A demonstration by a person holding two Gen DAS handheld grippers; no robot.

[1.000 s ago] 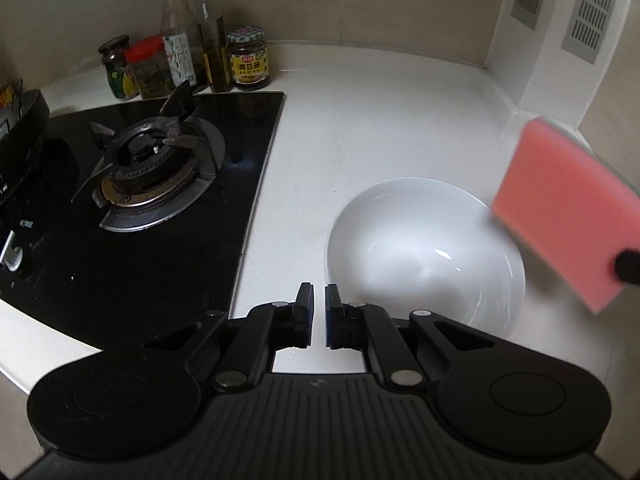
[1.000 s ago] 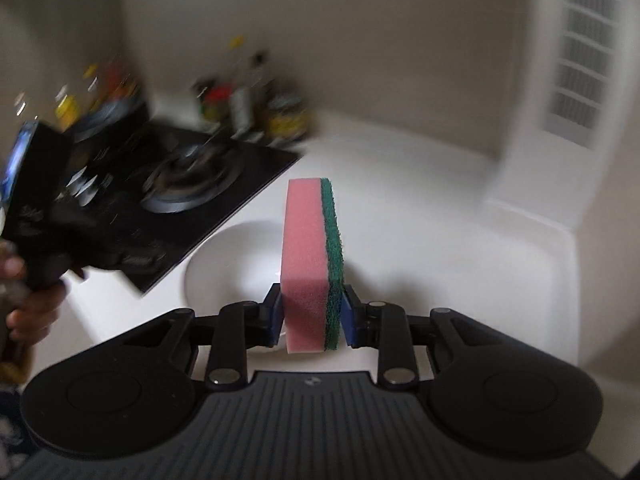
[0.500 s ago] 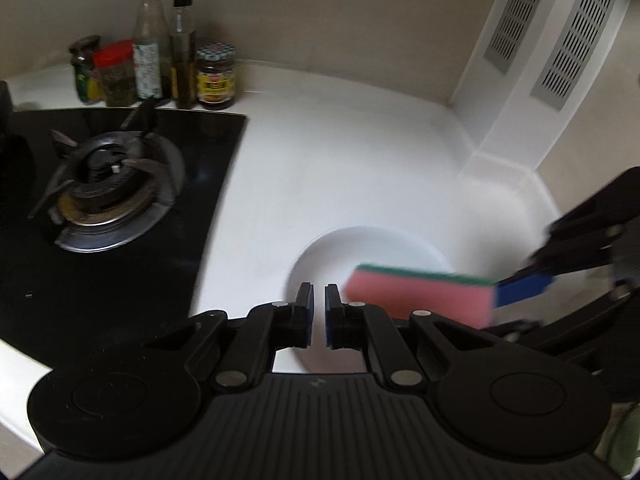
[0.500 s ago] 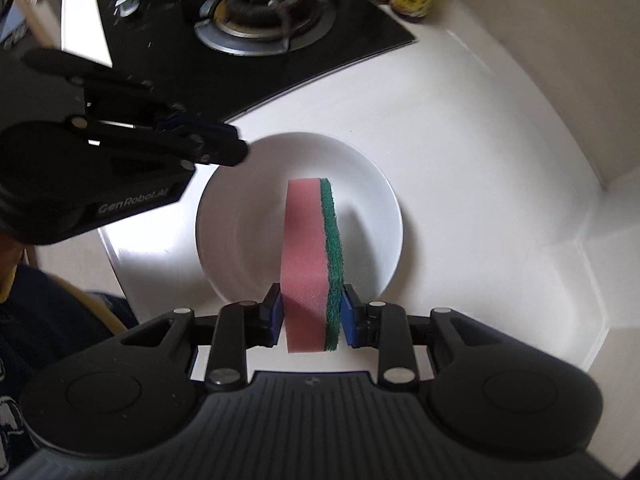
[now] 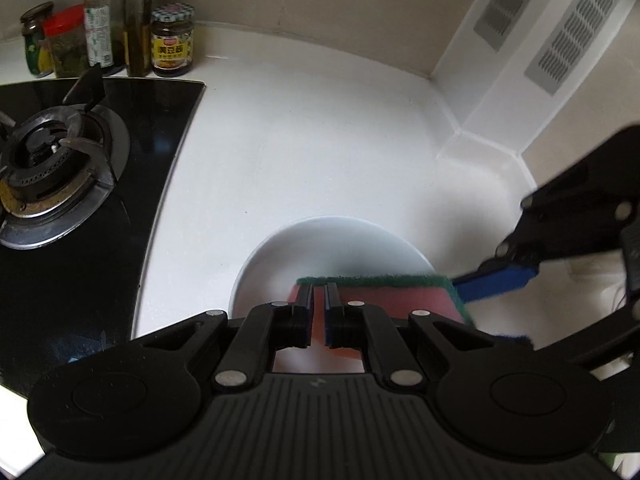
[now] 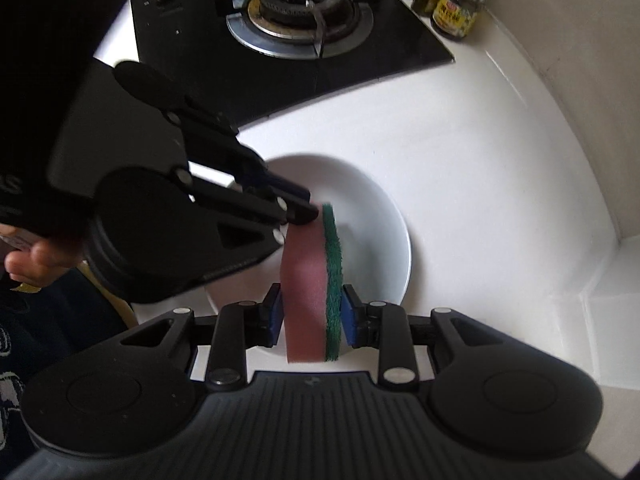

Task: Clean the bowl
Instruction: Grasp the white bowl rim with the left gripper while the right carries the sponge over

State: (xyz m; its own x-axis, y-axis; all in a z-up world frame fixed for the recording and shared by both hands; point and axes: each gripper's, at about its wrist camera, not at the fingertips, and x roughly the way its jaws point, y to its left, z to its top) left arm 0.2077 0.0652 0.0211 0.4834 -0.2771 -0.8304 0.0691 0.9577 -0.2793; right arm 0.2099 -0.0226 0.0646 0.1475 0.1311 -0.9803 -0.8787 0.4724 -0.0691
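Observation:
A white bowl (image 5: 332, 248) sits on the white counter, also in the right wrist view (image 6: 376, 232). My right gripper (image 6: 308, 316) is shut on a pink sponge with a green scouring side (image 6: 312, 280) and holds it over the bowl's near side. The sponge also shows in the left wrist view (image 5: 380, 292), right behind my left gripper (image 5: 318, 304). The left gripper is shut and empty, above the bowl's near rim; its fingertips (image 6: 308, 212) sit at the sponge's far end. Whether they touch I cannot tell.
A black gas hob with a burner (image 5: 48, 172) lies left of the bowl. Jars and bottles (image 5: 120, 32) stand at the back wall. A white boxed corner with vents (image 5: 560, 48) rises at the right. The counter (image 5: 300, 140) stretches behind the bowl.
The right gripper has brought the sponge lower and closer over the bowl. The left gripper has moved in over the bowl's near rim, up against the sponge.

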